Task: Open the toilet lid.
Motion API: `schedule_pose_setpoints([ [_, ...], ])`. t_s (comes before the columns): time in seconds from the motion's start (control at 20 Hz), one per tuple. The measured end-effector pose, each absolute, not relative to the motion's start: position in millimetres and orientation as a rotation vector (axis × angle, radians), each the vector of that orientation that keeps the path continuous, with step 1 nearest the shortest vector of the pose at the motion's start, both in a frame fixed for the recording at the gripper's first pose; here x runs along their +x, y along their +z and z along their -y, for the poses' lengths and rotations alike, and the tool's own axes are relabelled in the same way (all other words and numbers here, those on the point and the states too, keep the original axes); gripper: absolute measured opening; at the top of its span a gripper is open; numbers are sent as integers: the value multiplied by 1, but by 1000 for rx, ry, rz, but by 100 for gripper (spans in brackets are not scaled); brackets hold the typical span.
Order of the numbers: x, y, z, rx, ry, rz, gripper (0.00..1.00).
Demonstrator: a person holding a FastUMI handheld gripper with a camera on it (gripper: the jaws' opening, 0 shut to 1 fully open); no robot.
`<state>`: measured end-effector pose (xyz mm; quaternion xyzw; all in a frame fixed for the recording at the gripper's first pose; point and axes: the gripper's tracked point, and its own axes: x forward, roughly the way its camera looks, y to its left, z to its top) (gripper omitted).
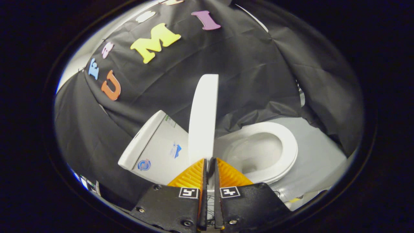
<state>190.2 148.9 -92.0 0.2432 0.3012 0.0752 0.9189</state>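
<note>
The white toilet lid [203, 116] stands raised, seen almost edge-on, between the tank [161, 152] and the open seat [288, 145] over the bowl [255, 152]. My gripper [210, 161] sits at the lid's near lower end, its fingertips right against that end. The fingers [190, 176] stand side by side with only a thin dark slit between them, and I see nothing held in the slit. The lid's lowest part is hidden behind the fingertips.
The tank's cover [140, 144] juts out beside the lid. Black cloth [252, 74] hangs behind the toilet and drapes close around it. A grey floor [318, 152] shows beyond the bowl, with small clutter [89, 184] low beside the tank.
</note>
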Motion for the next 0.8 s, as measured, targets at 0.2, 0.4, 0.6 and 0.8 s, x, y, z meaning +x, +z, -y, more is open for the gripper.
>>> schedule_pose_setpoints([
  [0.2, 192, -81, -171, 449, 160, -615, 13],
  [0.4, 192, -71, -194, 385, 172, -608, 13],
  [0.6, 196, -63, -216, 314, 179, -599, 14],
  [0.8, 195, -56, -240, 264, 189, -588, 14],
])
